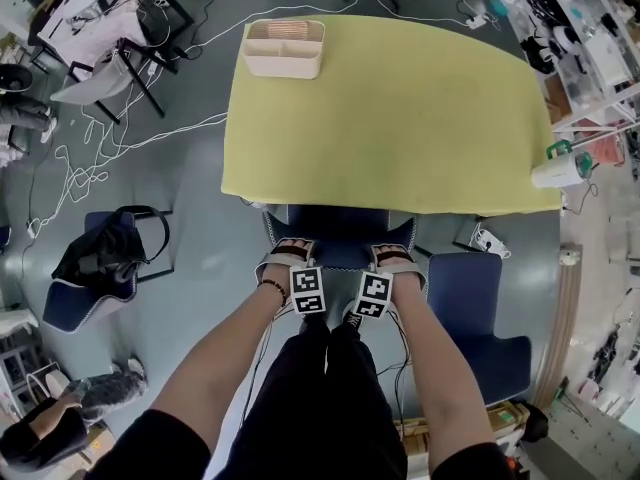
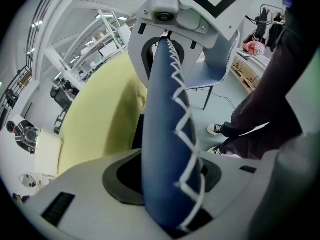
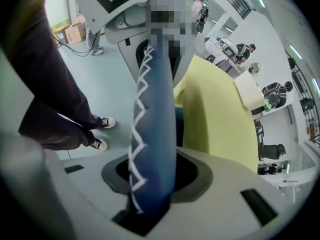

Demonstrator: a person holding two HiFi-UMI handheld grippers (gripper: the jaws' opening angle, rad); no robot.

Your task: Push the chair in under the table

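table (image 1: 400, 108) edge ahead, spare chair (image 1: 478, 313) right

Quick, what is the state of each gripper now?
Left gripper: shut on the chair backrest.
Right gripper: shut on the same chair backrest.

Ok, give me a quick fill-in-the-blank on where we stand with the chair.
1. The left claw and the right claw are both shut on the blue chair's ____.
2. The table's cover is ____.
3. In the head view, the beige basket stands on the table's far ____ corner.
4. White ____ stitching runs along the chair's edge.

Missing words: backrest; yellow; left; zigzag
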